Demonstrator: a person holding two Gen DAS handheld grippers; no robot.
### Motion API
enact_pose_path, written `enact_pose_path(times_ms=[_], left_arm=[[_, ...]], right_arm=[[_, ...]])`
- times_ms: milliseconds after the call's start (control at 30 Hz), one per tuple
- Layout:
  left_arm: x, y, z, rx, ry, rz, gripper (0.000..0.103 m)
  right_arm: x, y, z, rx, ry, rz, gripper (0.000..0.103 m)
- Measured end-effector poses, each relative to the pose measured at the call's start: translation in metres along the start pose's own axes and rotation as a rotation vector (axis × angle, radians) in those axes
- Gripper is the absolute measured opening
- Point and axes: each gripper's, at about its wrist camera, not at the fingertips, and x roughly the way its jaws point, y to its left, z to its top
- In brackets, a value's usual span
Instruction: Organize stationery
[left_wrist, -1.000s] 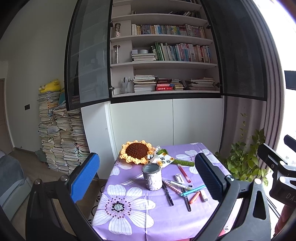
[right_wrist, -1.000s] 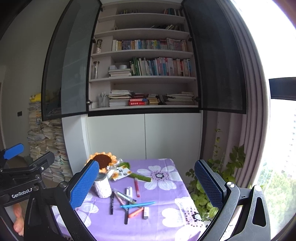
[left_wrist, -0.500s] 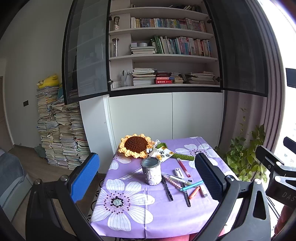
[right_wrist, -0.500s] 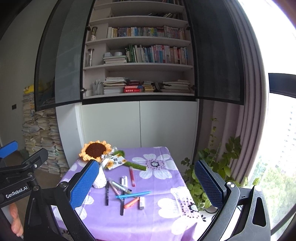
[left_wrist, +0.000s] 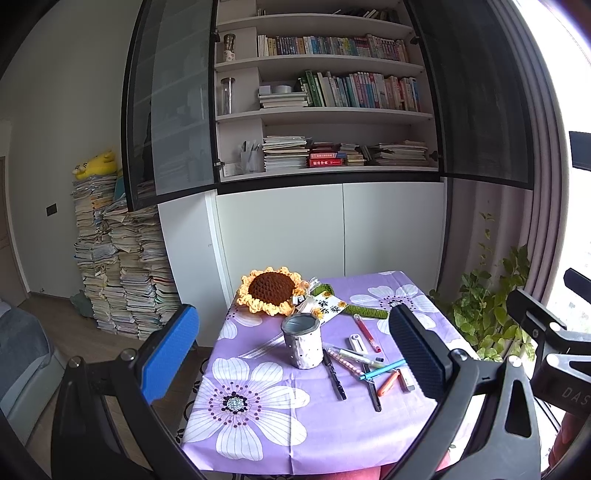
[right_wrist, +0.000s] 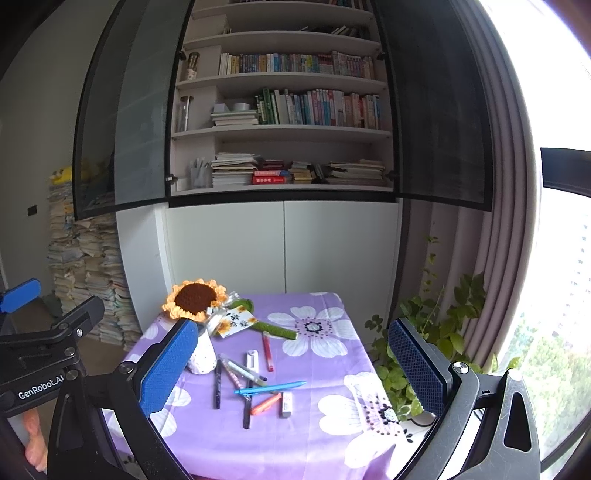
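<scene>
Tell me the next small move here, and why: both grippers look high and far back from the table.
Probably bring the right gripper down toward the loose pens, starting with the blue pen lying on top of the pile. Both grippers are open and empty, well short of the table, and the pen holder stands upright just left of the pens, ready to receive them.

Readable text: two gripper markings, little else.

In the right wrist view we read "GenRobot.AI" in white on the black body of the left gripper (right_wrist: 98, 352). In the left wrist view we read "DAS", cut off by the frame edge, on the right gripper (left_wrist: 565, 391). The white card (left_wrist: 328, 307) beside the crochet sunflower (left_wrist: 272, 290) bears dark characters we cannot make out; book spines on the bookshelf (left_wrist: 325, 110) are too small to read.
</scene>
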Motion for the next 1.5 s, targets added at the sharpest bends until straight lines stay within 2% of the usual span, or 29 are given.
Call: enact_pose_path(times_ms=[467, 700, 967, 1167, 1300, 1500], left_arm=[[0.009, -0.002, -0.003, 0.012, 0.029, 0.001, 0.102], [0.033, 0.002, -0.011, 0.013, 0.077, 0.017, 0.102], [0.114, 0.028, -0.060, 0.015, 0.199, 0.071, 0.102], [0.189, 0.023, -0.096, 0.045, 0.350, -0.018, 0.102], [0.233, 0.020, -0.107, 0.043, 0.377, -0.019, 0.102], [0.280, 0.017, -0.108, 0.031, 0.365, -0.057, 0.102]], right_arm=[[0.006, 0.001, -0.002, -0.004, 0.013, 0.017, 0.103], [0.020, 0.002, -0.004, -0.005, 0.044, 0.046, 0.103], [0.069, 0.009, -0.022, -0.031, 0.159, 0.046, 0.103], [0.137, 0.008, -0.051, -0.004, 0.318, 0.027, 0.103], [0.180, 0.007, -0.073, 0.006, 0.399, 0.043, 0.103], [0.242, -0.004, -0.093, 0.028, 0.481, -0.008, 0.103]])
